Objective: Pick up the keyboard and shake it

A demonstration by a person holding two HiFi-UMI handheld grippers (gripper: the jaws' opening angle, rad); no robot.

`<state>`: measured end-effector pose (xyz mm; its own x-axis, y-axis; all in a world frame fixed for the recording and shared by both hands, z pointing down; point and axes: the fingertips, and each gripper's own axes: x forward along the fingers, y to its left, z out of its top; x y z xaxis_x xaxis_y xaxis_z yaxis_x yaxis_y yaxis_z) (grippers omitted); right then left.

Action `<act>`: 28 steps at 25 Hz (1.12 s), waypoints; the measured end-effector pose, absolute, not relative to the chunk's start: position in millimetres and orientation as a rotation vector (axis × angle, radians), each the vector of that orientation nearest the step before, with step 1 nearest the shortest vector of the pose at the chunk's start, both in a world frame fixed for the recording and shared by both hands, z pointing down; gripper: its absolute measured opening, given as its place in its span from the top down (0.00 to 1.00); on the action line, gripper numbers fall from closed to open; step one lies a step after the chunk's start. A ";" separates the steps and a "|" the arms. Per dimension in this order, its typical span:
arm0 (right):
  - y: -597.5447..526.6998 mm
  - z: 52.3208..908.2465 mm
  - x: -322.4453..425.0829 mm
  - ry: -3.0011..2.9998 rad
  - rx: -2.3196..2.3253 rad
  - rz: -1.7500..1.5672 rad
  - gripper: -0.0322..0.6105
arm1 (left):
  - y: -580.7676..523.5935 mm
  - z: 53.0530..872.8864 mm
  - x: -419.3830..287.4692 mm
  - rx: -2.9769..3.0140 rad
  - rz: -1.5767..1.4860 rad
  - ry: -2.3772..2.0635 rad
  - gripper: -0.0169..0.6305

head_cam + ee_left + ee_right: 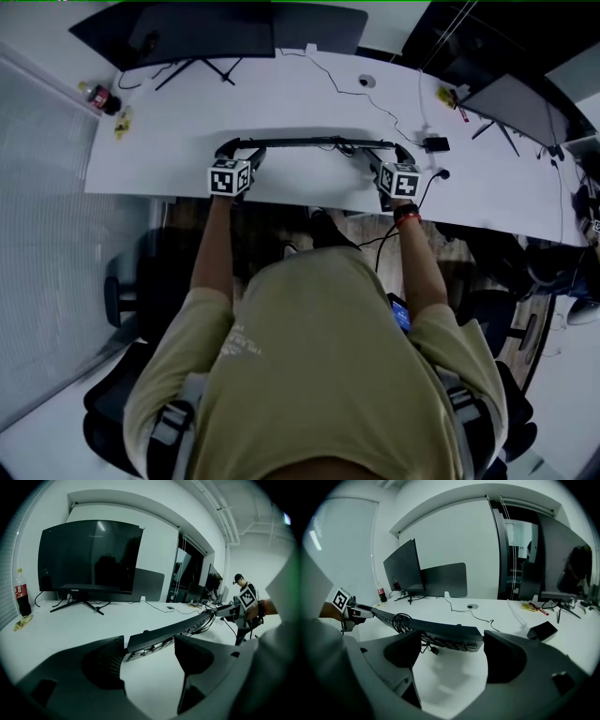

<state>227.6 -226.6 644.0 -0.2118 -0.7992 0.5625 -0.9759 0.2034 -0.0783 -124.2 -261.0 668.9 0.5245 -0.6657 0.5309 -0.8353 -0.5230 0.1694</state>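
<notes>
A long black keyboard [314,143] hangs level above the white desk [169,141], held by its two short ends, with its keys turned downward. My left gripper [239,152] is shut on the left end, and the left gripper view has that keyboard [154,639] end spanning the left gripper [150,651] jaws. My right gripper [387,157] is shut on the right end. In the right gripper view the keyboard [450,632] fills the right gripper [452,645], and its shadow falls on the desk below. A coiled cable [401,620] dangles from its underside.
A large dark monitor [206,33] stands at the desk's back, with a cola bottle [101,97] at the far left. To the right are another monitor [511,103] and a small black box [435,144] with cables. Office chairs sit below the desk's near edge.
</notes>
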 end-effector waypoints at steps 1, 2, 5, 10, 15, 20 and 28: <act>-221.7 645.8 227.2 -2.082 1.657 0.596 0.31 | -256.3 670.4 -124.2 2.369 0.577 -1.227 0.44; -216.7 648.0 226.7 -2.079 1.659 0.594 0.31 | -251.7 672.2 -124.4 2.376 0.584 -1.222 0.44; -203.5 653.9 224.3 -2.076 1.664 0.592 0.31 | -240.6 677.7 -126.0 2.395 0.607 -1.214 0.44; -187.0 662.6 221.4 -2.067 1.656 0.592 0.31 | -226.9 686.7 -127.8 2.421 0.665 -1.172 0.44; -177.6 672.3 220.3 -2.041 1.637 0.621 0.31 | -222.2 696.0 -127.4 2.436 0.720 -1.143 0.44; -170.8 687.1 218.2 -1.998 1.626 0.643 0.31 | -218.8 710.7 -127.9 2.452 0.811 -1.121 0.44; -162.8 718.5 213.6 -1.908 1.590 0.700 0.31 | -218.5 737.8 -128.5 2.459 1.040 -1.102 0.44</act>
<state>213.6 -162.8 718.5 -0.1456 -0.6968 0.7023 -0.9857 0.1632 -0.0424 -128.5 -218.5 737.8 0.4584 -0.5490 0.6989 -0.7293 -0.6818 -0.0573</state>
